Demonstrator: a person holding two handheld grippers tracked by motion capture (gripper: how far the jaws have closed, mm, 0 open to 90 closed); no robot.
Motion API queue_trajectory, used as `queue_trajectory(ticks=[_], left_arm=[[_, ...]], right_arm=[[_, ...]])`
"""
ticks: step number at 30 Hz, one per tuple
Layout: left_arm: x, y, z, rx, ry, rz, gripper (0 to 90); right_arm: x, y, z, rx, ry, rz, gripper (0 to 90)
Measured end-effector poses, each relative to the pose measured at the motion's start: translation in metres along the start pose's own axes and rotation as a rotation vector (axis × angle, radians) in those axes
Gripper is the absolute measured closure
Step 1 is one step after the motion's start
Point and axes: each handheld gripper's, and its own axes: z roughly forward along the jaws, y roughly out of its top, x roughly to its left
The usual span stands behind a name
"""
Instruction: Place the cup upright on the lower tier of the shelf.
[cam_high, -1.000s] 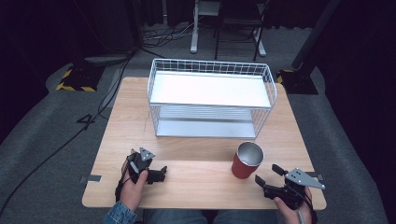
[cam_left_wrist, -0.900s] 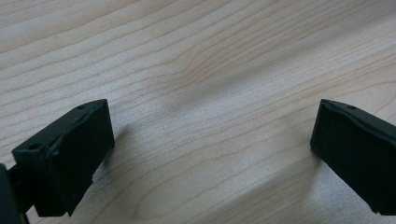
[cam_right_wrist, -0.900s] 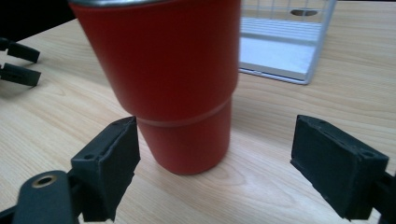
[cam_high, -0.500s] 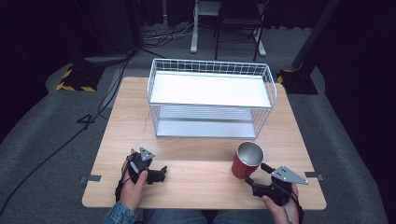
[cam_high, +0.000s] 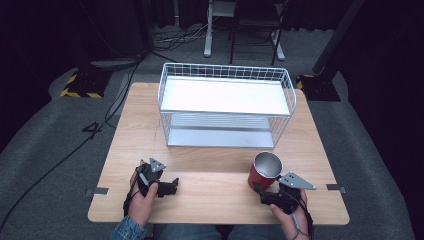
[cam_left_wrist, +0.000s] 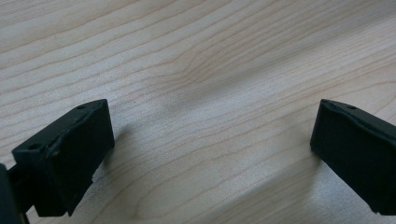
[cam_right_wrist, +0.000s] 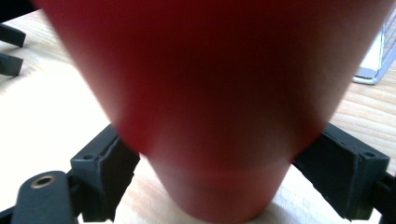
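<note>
The right gripper has its jaws spread on either side of the base of the red cup, which stands upright near the table's front right; whether they touch it is hard to tell. The left gripper rests wide open on bare wood. The wire rack stands behind.

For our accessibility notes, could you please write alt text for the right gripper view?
A blurred red cup stands upright between the right gripper's two open black jaws, on a wooden table. A wire rack edges in at right.
</note>
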Motion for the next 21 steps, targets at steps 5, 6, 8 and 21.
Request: queue_trajectory(ticks=[5, 6, 8, 21], left_arm=[[0.0, 0.0, 0.0, 0.0, 0.0, 0.0, 0.0], [0.0, 0.0, 0.0, 0.0, 0.0, 0.0, 0.0], [0.0, 0.0, 0.0, 0.0, 0.0, 0.0, 0.0], [0.0, 0.0, 0.0, 0.0, 0.0, 0.0, 0.0]], right_arm=[[0.001, 0.003, 0.006, -0.003, -0.004, 0.011, 13.9], [0.001, 0.004, 0.007, -0.001, -0.008, 0.008, 13.7], [0.001, 0.005, 0.011, -0.001, -0.007, 0.006, 13.3], [0.001, 0.008, 0.016, -0.001, -0.01, -0.042, 15.6]])
